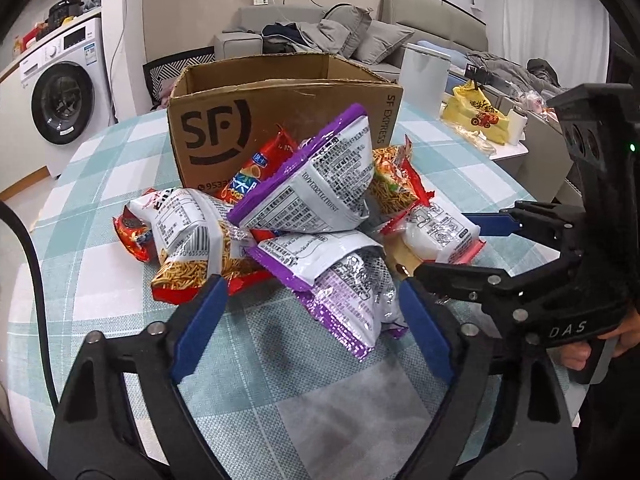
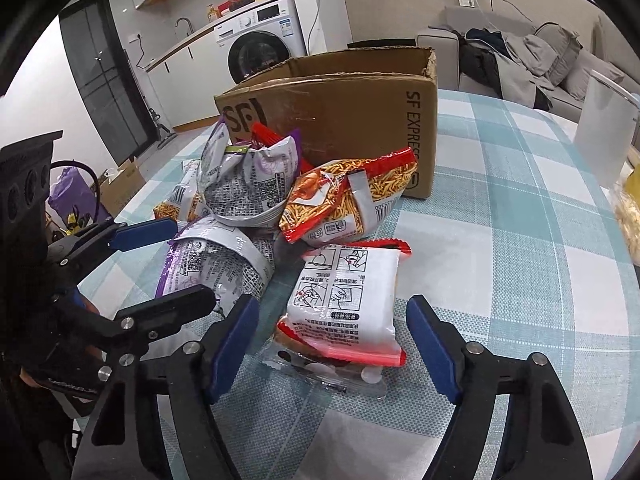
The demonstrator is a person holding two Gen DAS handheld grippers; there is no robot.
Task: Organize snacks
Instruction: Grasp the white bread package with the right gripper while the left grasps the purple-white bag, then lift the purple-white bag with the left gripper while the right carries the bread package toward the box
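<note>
Several snack bags lie piled on the checked tablecloth in front of an open-topped cardboard box. My left gripper is open, its blue pads on either side of a purple-and-silver bag, the right pad close to it and the left pad apart. My right gripper is also open, straddling a white-and-red packet that lies on a small clear packet. Neither pad touches it. Each gripper shows in the other's view: right gripper, left gripper.
A second purple bag and red noodle-snack bags top the pile. A yellow bag and a white container stand at the table's far right. A black cable hangs at the left edge.
</note>
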